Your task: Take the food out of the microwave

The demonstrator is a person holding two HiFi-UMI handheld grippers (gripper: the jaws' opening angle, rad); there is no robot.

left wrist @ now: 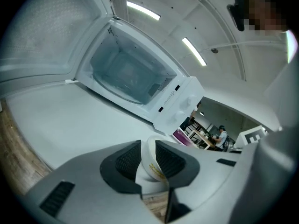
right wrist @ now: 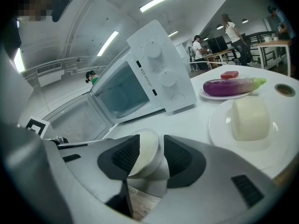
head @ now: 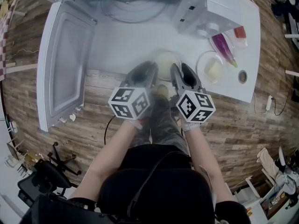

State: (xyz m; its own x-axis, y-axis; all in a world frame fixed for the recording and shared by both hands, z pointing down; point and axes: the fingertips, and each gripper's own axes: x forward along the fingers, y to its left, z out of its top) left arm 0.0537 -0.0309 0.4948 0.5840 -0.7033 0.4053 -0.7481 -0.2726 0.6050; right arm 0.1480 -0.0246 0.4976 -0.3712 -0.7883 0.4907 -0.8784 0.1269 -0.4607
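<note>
The counter (head: 117, 45) is smooth, matt white, and the microwave (right wrist: 154, 69) has a glossy white plastic shell (its door pane looks cloudy). The floor (head: 93, 129) is grained wood plank. The bowl (right wrist: 145, 155) is smooth and pale, the eggplant (right wrist: 229, 87) shiny-skinned.

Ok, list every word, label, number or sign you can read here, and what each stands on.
Nothing can be read outright.
Microwave: small warning triangle and a line of print on the control panel, too small to read.
Bowl: yellow printed strip on its side, blurred.
Marker cubes: black-and-white square patterns, no letters or numbers.
</note>
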